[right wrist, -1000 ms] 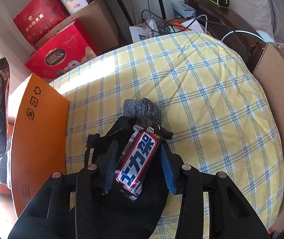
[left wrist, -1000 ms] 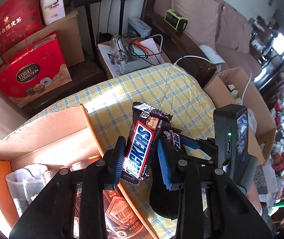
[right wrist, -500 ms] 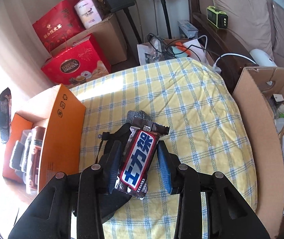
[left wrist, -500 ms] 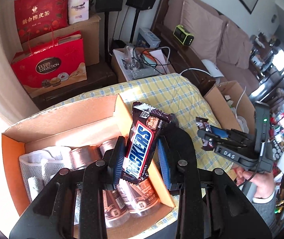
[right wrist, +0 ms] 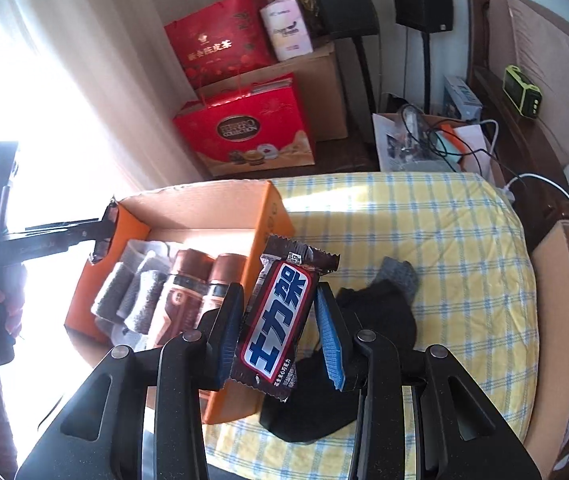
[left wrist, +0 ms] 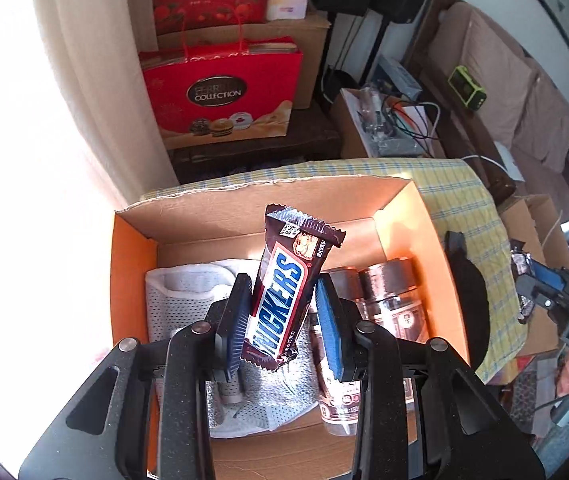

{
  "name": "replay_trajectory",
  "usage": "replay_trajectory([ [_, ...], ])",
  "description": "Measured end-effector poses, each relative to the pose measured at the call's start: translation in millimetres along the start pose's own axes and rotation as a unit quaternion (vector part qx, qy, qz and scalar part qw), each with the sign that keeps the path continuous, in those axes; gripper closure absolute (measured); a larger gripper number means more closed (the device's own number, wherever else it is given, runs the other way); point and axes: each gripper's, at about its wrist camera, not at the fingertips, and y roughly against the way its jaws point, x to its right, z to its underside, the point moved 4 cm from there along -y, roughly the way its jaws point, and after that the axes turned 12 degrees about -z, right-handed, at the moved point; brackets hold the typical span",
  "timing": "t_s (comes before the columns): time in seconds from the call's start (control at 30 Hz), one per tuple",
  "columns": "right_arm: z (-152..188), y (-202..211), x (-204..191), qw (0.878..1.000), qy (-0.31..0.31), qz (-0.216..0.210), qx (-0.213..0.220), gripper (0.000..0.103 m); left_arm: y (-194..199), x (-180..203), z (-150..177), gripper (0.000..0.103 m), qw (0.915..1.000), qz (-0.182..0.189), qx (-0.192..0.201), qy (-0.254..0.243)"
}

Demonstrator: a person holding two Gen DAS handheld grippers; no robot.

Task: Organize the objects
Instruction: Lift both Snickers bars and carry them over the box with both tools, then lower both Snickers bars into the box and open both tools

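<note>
Orange box (left wrist: pixel 404 216) with brown cardboard inside, yellow tablecloth (right wrist: pixel 424 216) with blue-and-white checks, brown Snickers wrapper (left wrist: pixel 280 304) with blue letters on white, black sock (right wrist: pixel 372 312) with grey toe

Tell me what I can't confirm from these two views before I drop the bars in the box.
- Orange box floor, left wrist view: hidden behind the left tool and its Snickers bar.
- Box's near right corner, right wrist view: hidden behind the right tool and its bar.
- Black sock: partly covered by the right tool.

Jars (left wrist: pixel 388 304) and white cloth (left wrist: pixel 188 300) fill the orange box (left wrist: pixel 132 264) floor.
</note>
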Motion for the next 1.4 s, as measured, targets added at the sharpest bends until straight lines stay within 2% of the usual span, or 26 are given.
replay_trajectory([
  [0.13, -12.2, -20.7, -18.6, 1.0, 0.01, -0.016, -0.011, 0.067, -14.2, -15.9, -3.6, 0.072, 0.9996, -0.021, -0.005, 0.016],
  [0.23, -24.2, -38.2, -30.1, 0.999, 0.015, -0.029, -0.021, 0.067, -27.4, -19.2, -7.5, 0.072, 0.9993, -0.019, -0.016, 0.026],
  [0.33, -39.4, -55.3, -37.6, 0.998, 0.02, -0.042, -0.033, 0.067, -33.7, -9.1, -11.4, 0.072, 0.9997, -0.018, -0.012, 0.01],
  [0.53, -61.4, -91.0, -41.6, 0.998, 0.018, -0.027, -0.055, 0.067, -44.9, 7.5, -20.2, 0.072, 0.9998, -0.005, -0.017, 0.002],
  [0.73, -67.2, -120.2, -36.3, 0.998, 0.025, 0.003, -0.058, 0.067, -54.7, 17.6, -32.1, 0.072, 0.9997, 0.0, -0.021, 0.012],
  [0.8, -67.5, -126.6, -32.9, 0.998, 0.029, 0.017, -0.054, 0.067, -59.3, 22.1, -35.7, 0.072, 0.9995, 0.013, -0.022, 0.019],
  [0.9, -66.6, -135.0, -24.8, 0.999, 0.002, 0.009, -0.054, 0.066, -66.3, 29.8, -36.6, 0.072, 0.9992, 0.023, -0.028, 0.017],
  [0.97, -66.6, -138.5, -22.7, 0.999, -0.012, -0.007, -0.053, 0.065, -69.9, 32.6, -36.5, 0.072, 0.9992, 0.024, -0.03, 0.014],
  [1.1, -68.1, -135.8, -21.8, 0.999, -0.005, 0.011, -0.049, 0.063, -76.1, 37.0, -34.1, 0.072, 0.9989, 0.028, -0.036, 0.008],
  [1.4, -65.0, -99.2, -19.1, 1.0, 0.001, 0.006, -0.026, 0.061, -87.5, 53.1, -34.4, 0.072, 0.9976, 0.045, -0.052, 0.0],
])
